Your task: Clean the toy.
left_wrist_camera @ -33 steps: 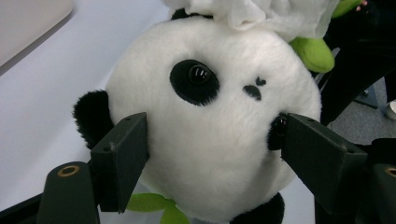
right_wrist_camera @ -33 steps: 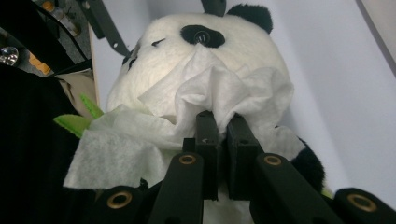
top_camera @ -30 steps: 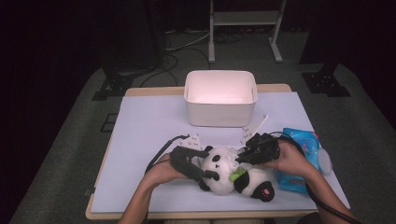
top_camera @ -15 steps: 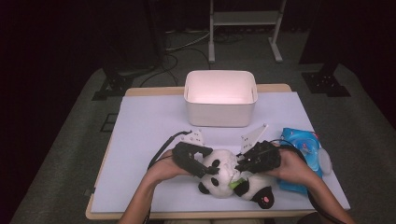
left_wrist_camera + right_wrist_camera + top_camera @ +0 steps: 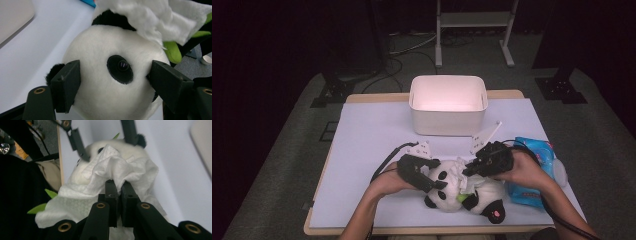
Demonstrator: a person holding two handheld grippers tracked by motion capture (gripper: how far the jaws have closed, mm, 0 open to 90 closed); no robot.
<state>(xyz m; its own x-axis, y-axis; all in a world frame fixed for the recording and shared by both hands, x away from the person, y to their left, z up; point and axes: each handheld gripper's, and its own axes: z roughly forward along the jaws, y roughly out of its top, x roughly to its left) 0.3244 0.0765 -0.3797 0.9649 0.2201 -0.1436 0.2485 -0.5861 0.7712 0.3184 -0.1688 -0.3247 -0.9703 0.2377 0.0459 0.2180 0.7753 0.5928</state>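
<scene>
Two grips noted: left gripper (image 5: 117, 82) fingers (image 5: 66, 85) clamp the panda (image 5: 105, 95) head between them; right gripper (image 5: 119, 195) fingers pinch the wipe (image 5: 117, 170) draped ahead. Risk: hard wiping could pull the head free.

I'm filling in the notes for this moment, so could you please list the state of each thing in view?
Toy panda: lying on the table, head clamped.
Wipe: crumpled, draped over the panda, pinched.
Left gripper: jaws wide, closed on the panda's head.
Right gripper: shut on the wipe.
Bin: upright, open, looks empty.
Wipes pack: lying flat beside the panda.
</scene>
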